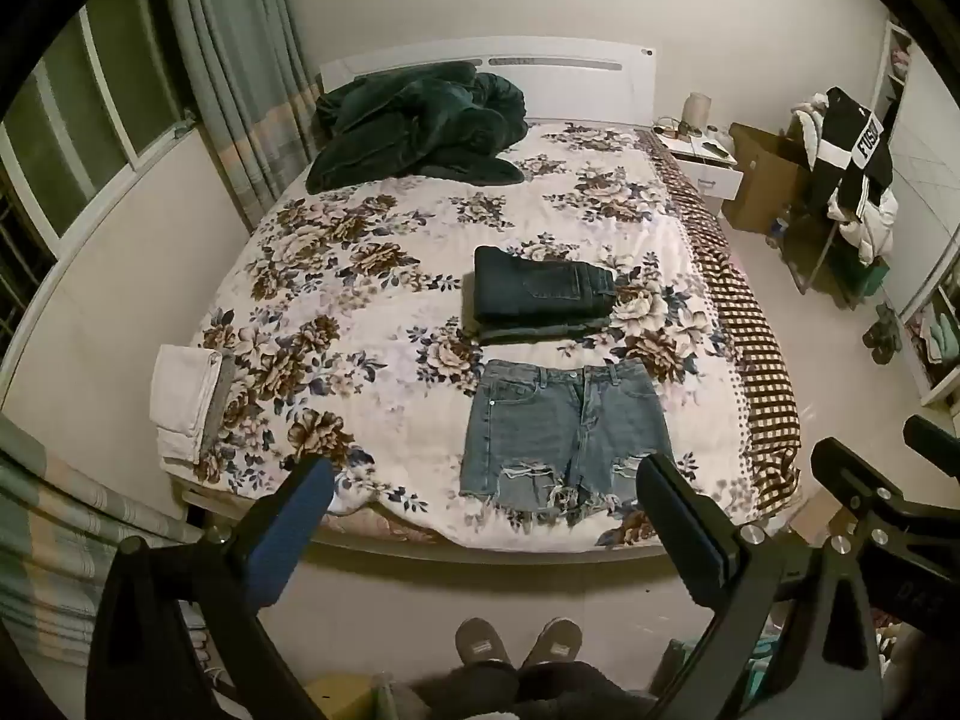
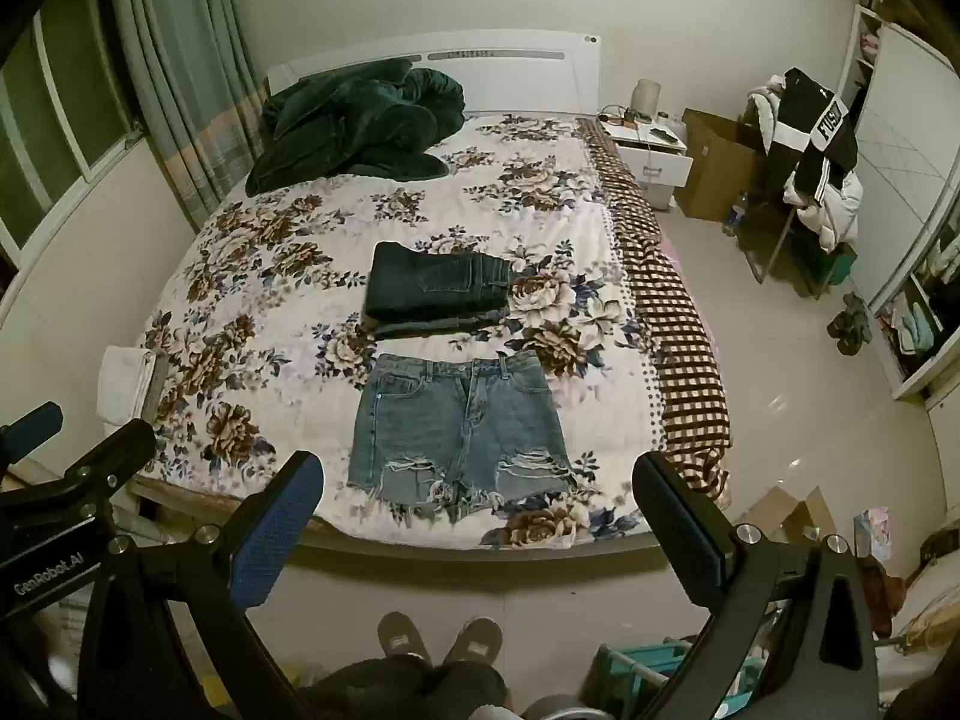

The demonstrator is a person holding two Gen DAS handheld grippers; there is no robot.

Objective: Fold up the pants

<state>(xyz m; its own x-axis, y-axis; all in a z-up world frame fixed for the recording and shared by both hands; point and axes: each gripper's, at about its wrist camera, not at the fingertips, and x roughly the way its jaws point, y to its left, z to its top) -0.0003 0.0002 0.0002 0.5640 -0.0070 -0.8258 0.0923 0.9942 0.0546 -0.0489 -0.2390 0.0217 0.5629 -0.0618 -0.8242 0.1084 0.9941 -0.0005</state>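
Note:
Light blue denim shorts (image 1: 564,432) lie flat and unfolded near the foot of the floral bed (image 1: 372,276), waistband away from me; they also show in the right wrist view (image 2: 459,423). Behind them sits a folded pair of dark jeans (image 1: 540,291), also in the right wrist view (image 2: 438,288). My left gripper (image 1: 480,480) is open and empty, held above the bed's foot edge in front of the shorts. My right gripper (image 2: 477,477) is open and empty at the same height, beside the left one.
A dark green blanket (image 1: 414,126) is heaped at the headboard. A folded white cloth (image 1: 183,399) lies at the bed's left front corner. A nightstand (image 1: 702,162), cardboard box and clothes-laden chair (image 1: 852,174) stand on the right. My slippered feet (image 1: 519,642) are at the bed's foot.

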